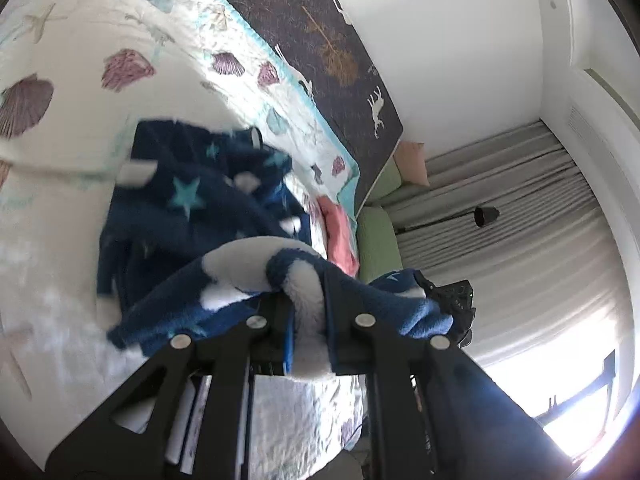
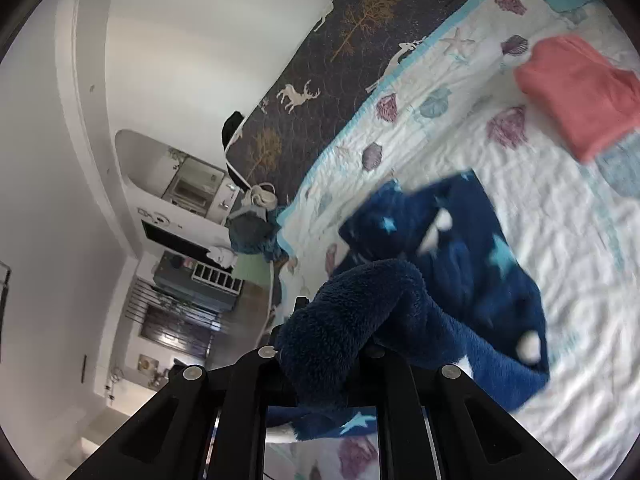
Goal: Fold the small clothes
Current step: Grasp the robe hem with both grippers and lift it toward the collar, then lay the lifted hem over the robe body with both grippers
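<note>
Fuzzy blue star pajamas (image 1: 188, 208) hang over the shell quilt (image 1: 60, 60) on the bed. Left claw (image 1: 308, 312) pinches a blue and white edge. Right claw (image 2: 332, 356) pinches a dark blue part. A folded pink cloth (image 2: 580, 92) lies nearby. No words can be read.
</note>
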A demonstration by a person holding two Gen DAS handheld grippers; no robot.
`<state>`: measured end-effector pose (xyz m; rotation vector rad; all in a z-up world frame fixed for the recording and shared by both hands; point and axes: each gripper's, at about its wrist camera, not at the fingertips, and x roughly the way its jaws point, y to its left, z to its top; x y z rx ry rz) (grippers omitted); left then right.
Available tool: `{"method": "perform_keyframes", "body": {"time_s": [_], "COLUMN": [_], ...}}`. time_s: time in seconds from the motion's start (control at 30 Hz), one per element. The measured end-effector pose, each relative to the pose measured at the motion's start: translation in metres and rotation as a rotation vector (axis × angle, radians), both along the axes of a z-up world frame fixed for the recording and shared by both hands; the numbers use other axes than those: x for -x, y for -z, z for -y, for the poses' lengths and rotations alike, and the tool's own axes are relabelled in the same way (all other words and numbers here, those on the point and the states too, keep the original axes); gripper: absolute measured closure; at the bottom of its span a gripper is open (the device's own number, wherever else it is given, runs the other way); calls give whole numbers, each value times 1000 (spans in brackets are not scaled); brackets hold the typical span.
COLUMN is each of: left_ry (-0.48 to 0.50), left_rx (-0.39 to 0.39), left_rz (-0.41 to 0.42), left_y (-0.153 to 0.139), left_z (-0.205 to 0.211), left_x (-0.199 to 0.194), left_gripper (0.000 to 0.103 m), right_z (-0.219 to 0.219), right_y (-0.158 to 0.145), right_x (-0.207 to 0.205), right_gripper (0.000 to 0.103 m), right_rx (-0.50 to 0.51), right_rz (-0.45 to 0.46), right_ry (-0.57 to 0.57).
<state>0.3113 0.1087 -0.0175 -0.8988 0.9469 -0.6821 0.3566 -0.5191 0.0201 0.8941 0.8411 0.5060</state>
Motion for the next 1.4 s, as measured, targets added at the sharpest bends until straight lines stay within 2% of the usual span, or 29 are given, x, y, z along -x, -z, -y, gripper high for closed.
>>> {"method": "perform_keyframes", "body": {"time_s": [0.1, 0.23, 0.3, 0.37, 0.53, 0.63, 0.67, 0.73, 0.77, 0.8, 0.83, 0.87, 0.93, 1.03, 1.07, 1.13, 1.17, 1.23, 1.27, 1.33, 1.4], "left_ry": [-8, -52, -83, -107, -129, -116, -107, -95, -93, -98, -111, -142, -170, -122, -77, -4, 49, 124, 152, 190, 211], "left_rx": [-22, -14, -4, 1, -15, 10, 41, 97, 95, 75, 47, 1, -70, -55, -41, -55, -84, -136, -158, -175, -234], "left_rz": [-7, -63, -90, -112, -208, -309, -330, -335, -321, -306, -282, -233, -129, -37, -4, 25, 29, 18, -12, -78, -115], "left_y": [4, 29, 44, 60, 111, 148, 156, 158, 150, 141, 129, 111, 75, 40, 29, 21, 23, 37, 53, 80, 106], "left_z": [1, -4, -10, -12, -8, -6, -8, -17, -23, -28, -33, -40, -46, -35, -21, 6, 27, 62, 78, 97, 113], "left_x": [-35, -85, -113, -136, -177, -190, -191, -189, -187, -185, -182, -177, -165, -151, -144, -137, -135, -133, -133, -131, -121], "left_gripper": [89, 89, 89, 89, 89, 89, 88, 85, 76, 56, 44, 27, 25, 25, 24, 23, 23, 23, 23, 23, 23], "right_z": [-1, -2, -2, 2, 13, 21, 24, 32, 39, 45, 51, 56, 56, 24, -2, -49, -71, -119, -146, -173, -192], "right_y": [6, 27, 45, 66, 135, 175, 186, 193, 185, 172, 157, 135, 91, 36, 23, 21, 27, 48, 62, 81, 100], "right_x": [-45, -105, -137, -162, -212, -227, -228, -226, -222, -216, -210, -203, -185, -153, -140, -124, -118, -107, -109, -118, -147], "right_gripper": [92, 92, 92, 92, 92, 88, 88, 88, 81, 68, 59, 48, 46, 46, 46, 46, 46, 46, 46, 47, 51], "right_rx": [1, 0, 47, 53, -52, -102, -138, -207, -204, -163, -98, -7, 153, 393, 514, 676, 725, 826, 870, 877, 867], "right_rz": [-43, -119, -166, -220, -319, -421, -453, -443, -393, -351, -303, -240, -98, 74, 126, 163, 164, 155, 145, 105, 37], "right_ry": [4, 25, 36, 52, 60, 90, 102, 98, 98, 118, 145, 166, 146, 9, -75, -211, -288, -447, -514, -563, -546]}}
